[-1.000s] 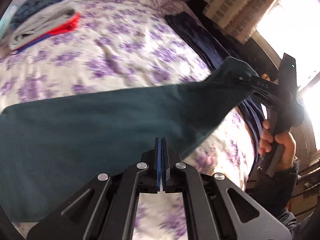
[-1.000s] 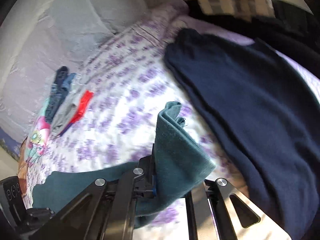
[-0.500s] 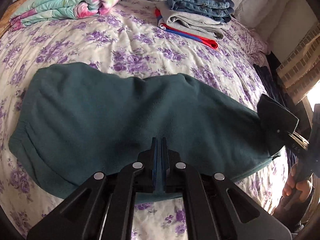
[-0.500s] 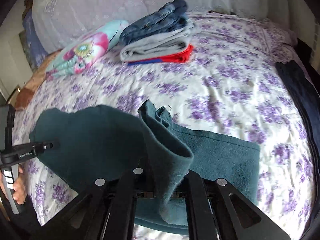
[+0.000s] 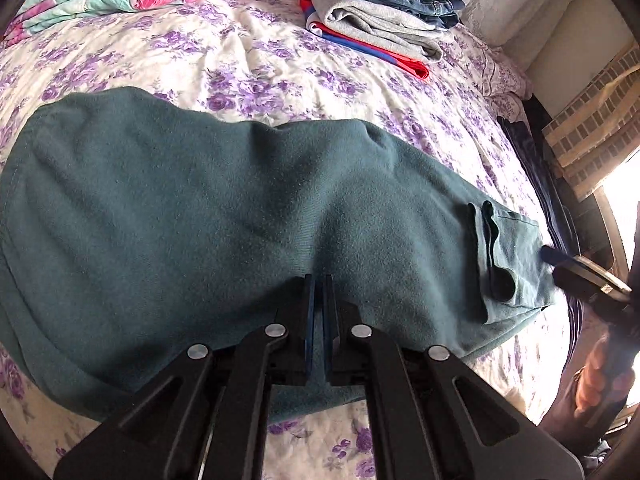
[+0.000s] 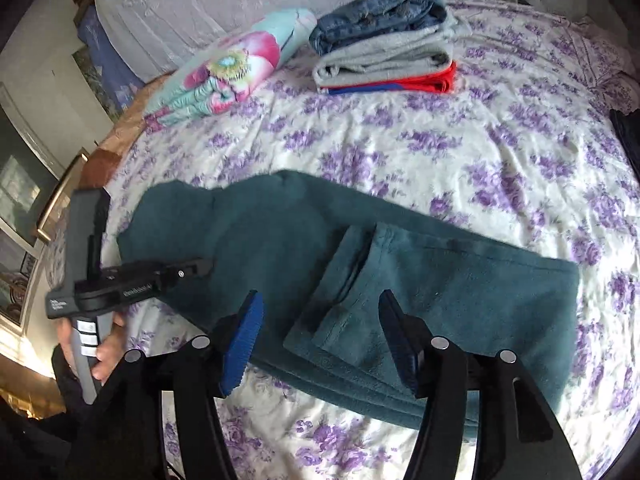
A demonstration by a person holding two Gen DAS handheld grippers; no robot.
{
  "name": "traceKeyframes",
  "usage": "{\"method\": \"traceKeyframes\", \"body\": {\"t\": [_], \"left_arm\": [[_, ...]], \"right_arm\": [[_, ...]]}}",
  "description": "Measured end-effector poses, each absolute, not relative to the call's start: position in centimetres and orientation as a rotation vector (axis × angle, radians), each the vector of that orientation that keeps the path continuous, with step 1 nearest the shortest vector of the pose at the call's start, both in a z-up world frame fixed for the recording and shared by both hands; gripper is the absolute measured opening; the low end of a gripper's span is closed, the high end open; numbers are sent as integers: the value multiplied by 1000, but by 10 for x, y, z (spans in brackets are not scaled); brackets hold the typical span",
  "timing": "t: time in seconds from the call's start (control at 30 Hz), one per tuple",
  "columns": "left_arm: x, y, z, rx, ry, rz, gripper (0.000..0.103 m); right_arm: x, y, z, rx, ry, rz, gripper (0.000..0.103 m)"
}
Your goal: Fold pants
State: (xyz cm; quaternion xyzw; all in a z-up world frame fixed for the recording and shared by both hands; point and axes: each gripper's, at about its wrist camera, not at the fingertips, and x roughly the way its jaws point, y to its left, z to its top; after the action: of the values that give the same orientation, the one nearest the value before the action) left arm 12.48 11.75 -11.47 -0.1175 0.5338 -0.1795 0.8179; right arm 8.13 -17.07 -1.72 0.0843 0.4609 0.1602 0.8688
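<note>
The pants [image 5: 248, 216] are pinched by the left tongs [image 5: 318, 312]; the right tongs [image 6: 320, 344] gape. The cuff flap at 3 o'clock could be dragged askew if pulled.

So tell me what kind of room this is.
Most likely a bedroom: the teal pants lie on a bed with a purple-flowered sheet, beside a stack of folded clothes and a floral blanket.

left gripper [image 5: 318, 308]: jaws nearly closed | right gripper [image 6: 320, 344]: jaws spread wide
</note>
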Motion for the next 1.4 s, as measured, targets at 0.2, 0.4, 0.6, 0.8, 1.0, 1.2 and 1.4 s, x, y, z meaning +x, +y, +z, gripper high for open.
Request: {"method": "traceKeyframes", "body": {"t": [0.2,0.4,0.6,0.8,1.0,1.2,1.4], "left_arm": [[124,116,-114,-233,1133,-377,1],[124,116,-115,-228,1133,-376,1],[125,115,-115,-220,1133,-377,2],[102,119,-95,-219,1042,-389,3],[39,153,-61,-263,893,-318,87],[14,205,-52,-359,911,-140,87],[18,238,-80,-612,999,-138,87]], "right_arm": [[98,-180,-39,163,986,240,11],[123,-176,-91,196,1070,208,9],[117,-176,-84,221,1079,220,12],[72,-175,-55,284,996,304,26],[36,-191,-50,373,968,376,37],[14,-201,-48,418,928,428,40],[3,-210,-55,457,927,424,41]]}}
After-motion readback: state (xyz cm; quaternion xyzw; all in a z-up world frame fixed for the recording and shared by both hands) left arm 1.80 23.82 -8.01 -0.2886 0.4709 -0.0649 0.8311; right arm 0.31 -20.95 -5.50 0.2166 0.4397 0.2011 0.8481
